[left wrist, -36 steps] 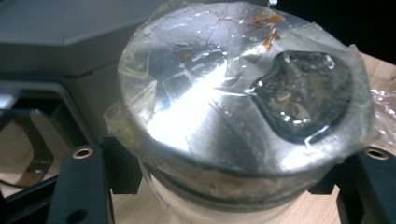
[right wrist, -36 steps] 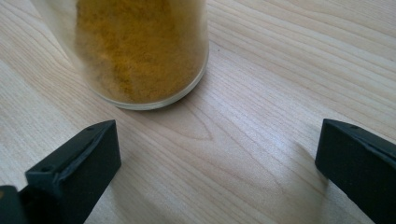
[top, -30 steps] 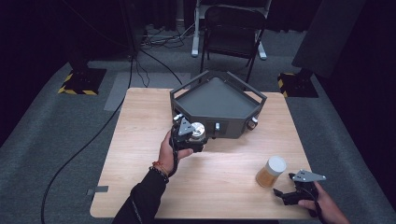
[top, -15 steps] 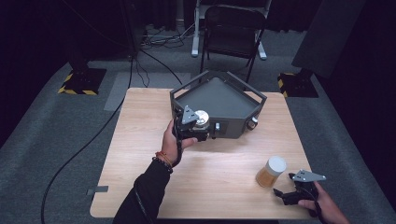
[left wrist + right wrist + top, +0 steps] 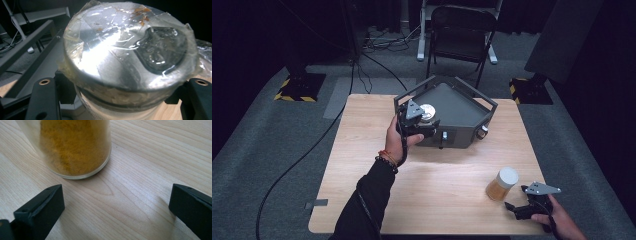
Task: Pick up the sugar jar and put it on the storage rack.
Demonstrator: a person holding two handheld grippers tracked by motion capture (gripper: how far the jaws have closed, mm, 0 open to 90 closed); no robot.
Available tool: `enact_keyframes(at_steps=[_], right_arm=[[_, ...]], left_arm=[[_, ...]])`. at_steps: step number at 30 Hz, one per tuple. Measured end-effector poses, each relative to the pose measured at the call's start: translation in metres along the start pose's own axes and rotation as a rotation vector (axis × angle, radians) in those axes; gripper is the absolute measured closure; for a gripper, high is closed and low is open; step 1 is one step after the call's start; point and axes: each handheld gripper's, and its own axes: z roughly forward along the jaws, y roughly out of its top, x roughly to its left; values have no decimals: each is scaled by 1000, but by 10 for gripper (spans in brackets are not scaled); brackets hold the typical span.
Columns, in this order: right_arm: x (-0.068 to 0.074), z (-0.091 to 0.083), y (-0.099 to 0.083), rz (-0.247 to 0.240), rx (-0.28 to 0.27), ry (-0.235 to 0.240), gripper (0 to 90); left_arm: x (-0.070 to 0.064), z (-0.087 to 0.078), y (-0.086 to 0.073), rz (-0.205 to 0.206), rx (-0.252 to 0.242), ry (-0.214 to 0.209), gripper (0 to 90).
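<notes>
two grippers were in play: the left gripper (image 5: 421,125) clamped a foil-lidded jar (image 5: 428,111) at the near rim of the dark tray (image 5: 462,107), while the right gripper (image 5: 518,209) rested on the table (image 5: 362,130), jaws spread wide, just beside the jar of orange powder (image 5: 502,183).

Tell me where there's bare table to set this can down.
The wood between the grey tray and the near edge, left of the spice jar, lies bare, as does the strip left of the tray. The near right corner is crowded by the jar and right gripper.
</notes>
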Motion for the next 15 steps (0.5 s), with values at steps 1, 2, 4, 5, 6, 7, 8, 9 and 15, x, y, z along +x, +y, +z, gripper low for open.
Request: enact_keyframes(at_steps=[1,2,4,5,6,7,8,9,15], right_arm=[[0,0,0,0,0,0,0],[0,0,0,0,0,0,0],[0,0,0,1,0,-1,0],[0,0,0,1,0,-1,0],[0,0,0,1,0,-1,0],[0,0,0,1,0,-1,0],[0,0,0,1,0,-1,0],[0,0,0,1,0,-1,0],[0,0,0,2,0,-2,0]], left_arm=[[1,1,2,4,1,3,305],[0,1,5,7,3,9,304],[1,3,10,12,3,20,305],[3,4,11,8,-6,23,305],[4,6,12,0,-11,23,305],[4,9,17,2,-11,37,304],[4,9,17,2,-11,37,305],[4,11,19,3,-11,41,305],[5,23,30,9,-4,55,305]])
